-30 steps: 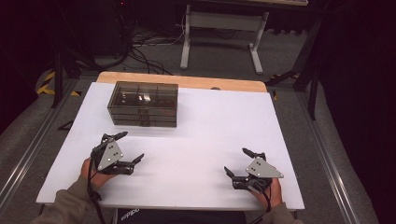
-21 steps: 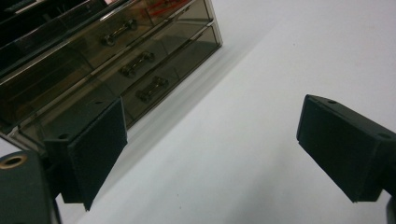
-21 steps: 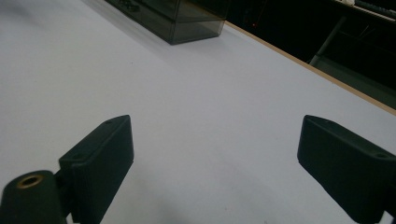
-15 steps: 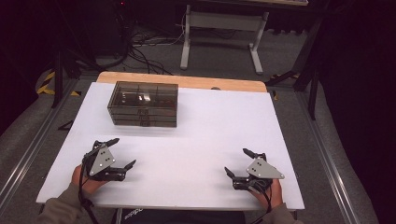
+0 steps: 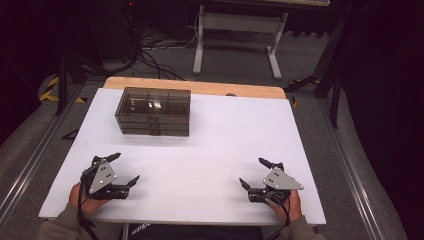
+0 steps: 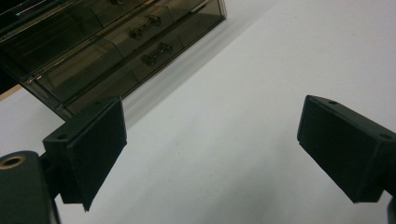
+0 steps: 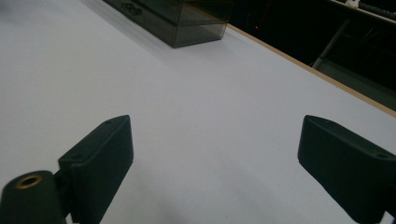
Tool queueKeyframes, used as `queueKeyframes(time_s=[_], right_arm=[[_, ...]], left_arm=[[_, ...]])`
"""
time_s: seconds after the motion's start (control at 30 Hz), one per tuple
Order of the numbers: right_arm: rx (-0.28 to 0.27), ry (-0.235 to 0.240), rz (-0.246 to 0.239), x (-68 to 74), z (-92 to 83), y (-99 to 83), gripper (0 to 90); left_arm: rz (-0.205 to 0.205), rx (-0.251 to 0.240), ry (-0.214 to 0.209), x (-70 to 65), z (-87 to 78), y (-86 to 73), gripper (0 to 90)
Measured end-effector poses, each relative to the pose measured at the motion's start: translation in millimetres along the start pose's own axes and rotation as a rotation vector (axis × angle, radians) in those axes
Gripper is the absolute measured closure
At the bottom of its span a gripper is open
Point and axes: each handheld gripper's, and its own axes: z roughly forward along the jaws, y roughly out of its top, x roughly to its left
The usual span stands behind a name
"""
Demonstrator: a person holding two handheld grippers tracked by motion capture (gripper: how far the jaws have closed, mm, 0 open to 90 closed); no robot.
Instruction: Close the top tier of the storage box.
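A smoky transparent drawer box (image 5: 153, 111) stands at the back left of the white table (image 5: 225, 135). Its stacked drawers with small handles face me in the left gripper view (image 6: 116, 51). The same box (image 7: 180, 16) sits far off at the top of the right gripper view. My left gripper (image 5: 124, 169) rests near the front left edge, open, nothing between its jaws (image 6: 212, 154). My right gripper (image 5: 255, 172) lies near the front right edge, also open and empty (image 7: 215, 163). A hand holds each one from below.
A wooden strip (image 5: 200, 88) borders the table's far edge. Beyond it stand a white metal frame (image 5: 235, 35) and loose cables (image 5: 150, 50) on the dark floor. Metal rails (image 5: 25, 165) run along both sides of the table.
My left gripper has drawn back toward the front edge and a little left, staying open. The right gripper has not moved.
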Motion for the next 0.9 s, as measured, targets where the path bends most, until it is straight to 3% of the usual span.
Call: queueKeyframes(time_s=[0.4, 0.9], right_arm=[[0.008, 0.011, -0.018, 3.2, 7.2, 3.7, 11.3], [0.019, 0.014, 0.005, 0.4, 10.8, 1.5, 11.4]], left_arm=[[-0.011, -0.012, -0.001, 2.6, -4.8, -3.0, 8.8], [-0.011, -0.013, 0.016, 8.9, -1.3, -0.8, 8.5]])
